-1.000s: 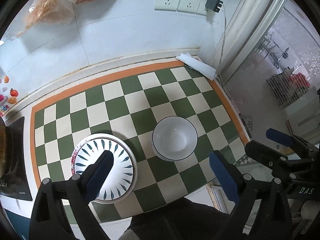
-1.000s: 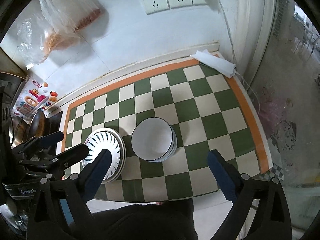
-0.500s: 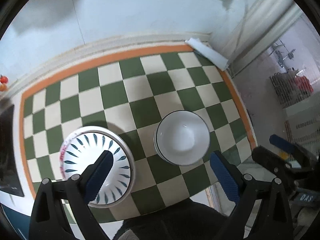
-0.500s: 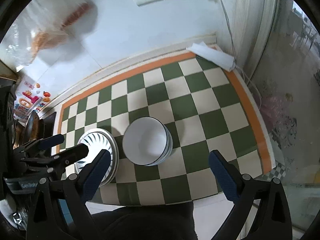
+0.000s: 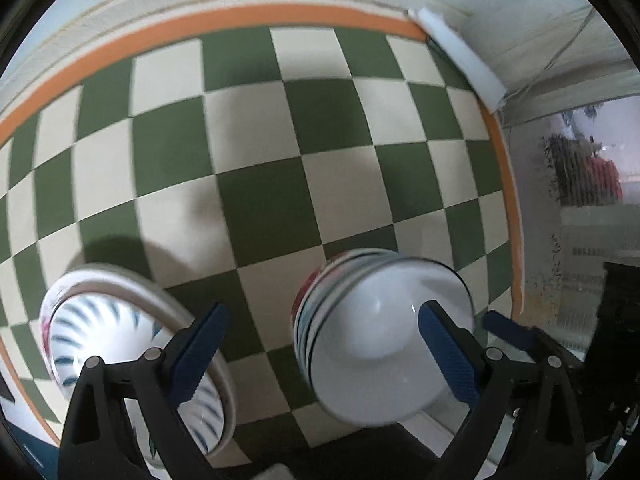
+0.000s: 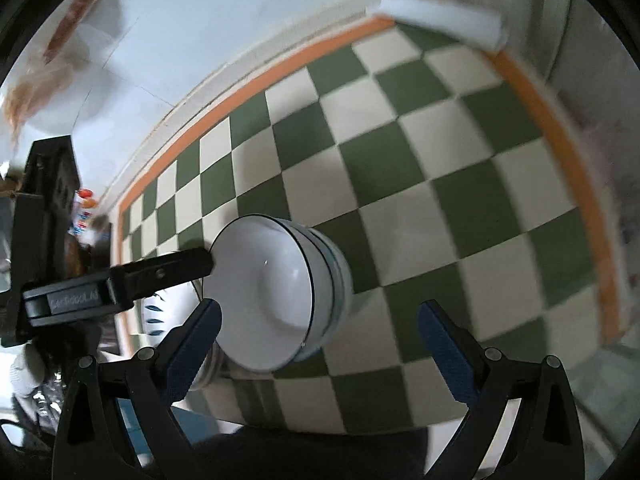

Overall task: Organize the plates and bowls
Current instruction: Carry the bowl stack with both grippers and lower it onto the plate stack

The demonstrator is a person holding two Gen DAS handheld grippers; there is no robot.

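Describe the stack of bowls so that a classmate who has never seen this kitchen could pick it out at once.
Find the green-and-cream checkered mat with the orange border. Two piles of crockery sit near its front edge. The stack of bowls is the right-hand pile: deep, plain white inside with a thin dark rim line, unlike the flat plates with blue leaf strokes to its left.

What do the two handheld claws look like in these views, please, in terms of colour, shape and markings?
Both match: the left claw and right claw each have two black plastic fingers of open, triangular strut frames with silver rivets, tipped by ribbed blue pads. Seen from the right wrist view, the left claw's black body carries a small label with pale lettering too blurred to read.
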